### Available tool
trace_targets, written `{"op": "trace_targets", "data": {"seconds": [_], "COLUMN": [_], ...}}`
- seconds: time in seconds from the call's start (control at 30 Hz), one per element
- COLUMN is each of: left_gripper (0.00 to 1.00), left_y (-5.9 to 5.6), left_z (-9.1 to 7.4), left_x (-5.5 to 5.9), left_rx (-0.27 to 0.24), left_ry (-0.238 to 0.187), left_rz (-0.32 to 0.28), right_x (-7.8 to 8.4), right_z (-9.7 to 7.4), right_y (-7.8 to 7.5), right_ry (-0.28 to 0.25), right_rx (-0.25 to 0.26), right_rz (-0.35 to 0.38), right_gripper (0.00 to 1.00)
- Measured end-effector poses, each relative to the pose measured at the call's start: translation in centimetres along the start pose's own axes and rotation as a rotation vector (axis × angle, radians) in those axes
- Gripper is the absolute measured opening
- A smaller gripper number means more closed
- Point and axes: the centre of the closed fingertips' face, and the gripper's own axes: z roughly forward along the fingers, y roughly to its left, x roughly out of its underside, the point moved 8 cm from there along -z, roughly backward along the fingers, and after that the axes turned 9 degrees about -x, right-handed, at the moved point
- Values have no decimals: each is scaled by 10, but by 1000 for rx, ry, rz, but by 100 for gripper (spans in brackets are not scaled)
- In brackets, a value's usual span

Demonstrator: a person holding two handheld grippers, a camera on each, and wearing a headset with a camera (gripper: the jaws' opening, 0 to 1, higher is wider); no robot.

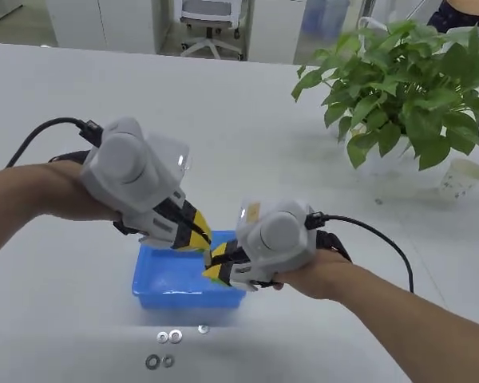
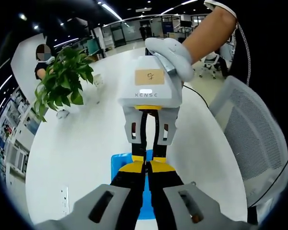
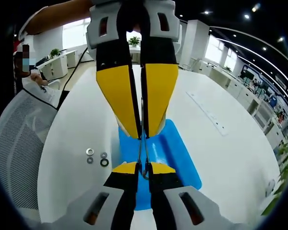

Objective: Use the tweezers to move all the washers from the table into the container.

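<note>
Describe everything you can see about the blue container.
The blue container is a shallow, rectangular open tray, plastic by its look, lying flat on the white table. The left gripper and right gripper meet tip to tip above it, hiding part of its inside. Washers lie on the table on its near side, apart from it.

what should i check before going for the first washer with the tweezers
1. Tweezers gripped: ok, the thin metal legs run between the right claw and the left claw, both shut on them.
2. Tweezers held by one claw alone: not ok, both claws meet tip to tip on them.
3. Container in reach: ok, the blue tray sits right below the claws.
4. Washers located: ok, a small cluster lies on the table on the near side of the container.
5. Tweezer tips free and aimed at the washers: cannot tell.
</note>
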Motion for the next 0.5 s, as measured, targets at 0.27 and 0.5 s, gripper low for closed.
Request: {"op": "trace_targets", "data": {"seconds": [0.27,0.5], "left_gripper": [6,6], "left_y": [9,14], "left_z": [9,18], "left_x": [9,17], "left_rx": [-8,-16], "left_ry": [3,11], "left_rz": [-6,-2], "right_x": [6,13], "right_z": [8,17], "right_y": [-14,-23], "right_ry": [7,8], "right_rx": [-4,-9], "right_rz": [-1,8], "right_gripper": [9,9]}}
